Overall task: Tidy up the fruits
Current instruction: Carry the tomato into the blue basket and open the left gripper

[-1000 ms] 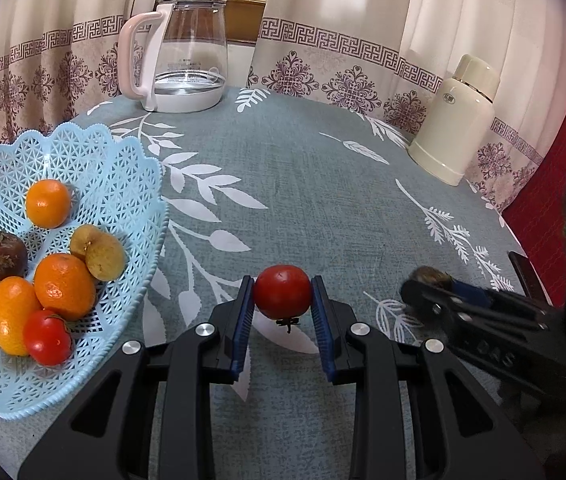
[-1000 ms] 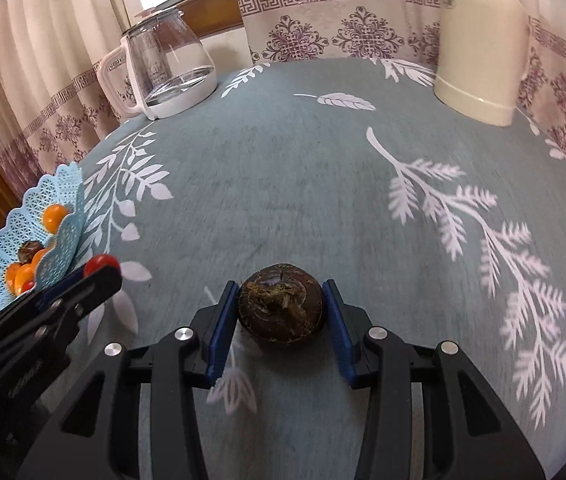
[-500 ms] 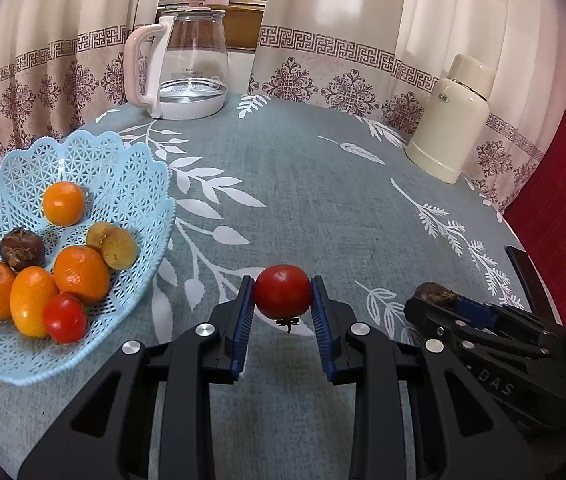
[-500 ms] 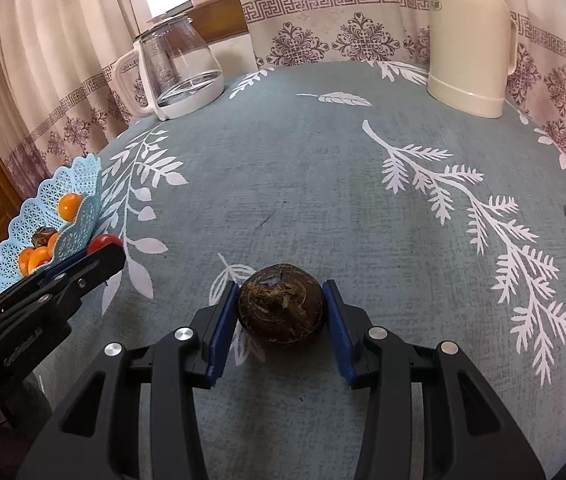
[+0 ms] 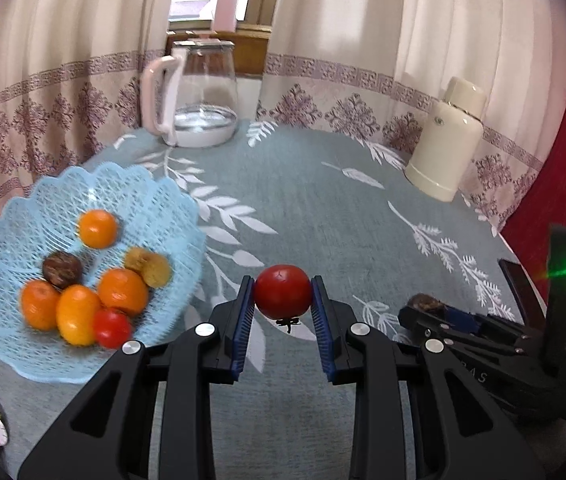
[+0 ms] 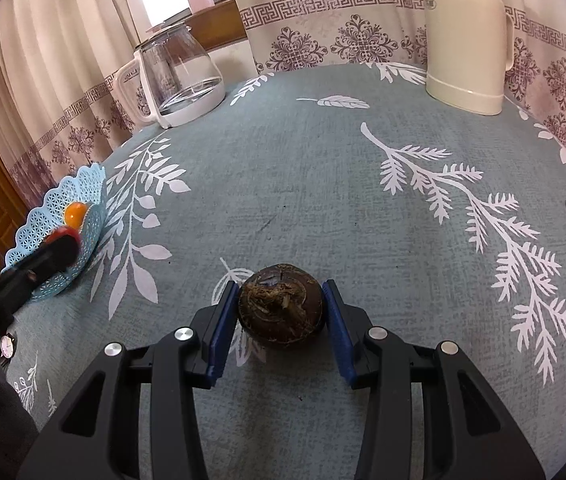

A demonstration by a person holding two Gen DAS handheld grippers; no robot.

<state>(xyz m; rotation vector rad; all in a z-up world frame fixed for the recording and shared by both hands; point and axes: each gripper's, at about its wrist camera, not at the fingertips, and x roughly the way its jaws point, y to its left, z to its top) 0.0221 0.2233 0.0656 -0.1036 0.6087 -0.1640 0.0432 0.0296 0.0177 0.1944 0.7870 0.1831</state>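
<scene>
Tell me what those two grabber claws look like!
Both look alike. The left gripper and the right gripper are matte black plastic with angular cut-out arms, round silver bolts, and ribbed blue pads lining the inside of each finger. The right one also shows pale lettering and a glowing green light.

The left gripper (image 5: 283, 312) gripped a red tomato (image 5: 282, 291) between its fingers (image 5: 243, 316) above the bench (image 5: 323, 208), beside the blue fruit basket (image 5: 143, 196) at the left edge.
</scene>
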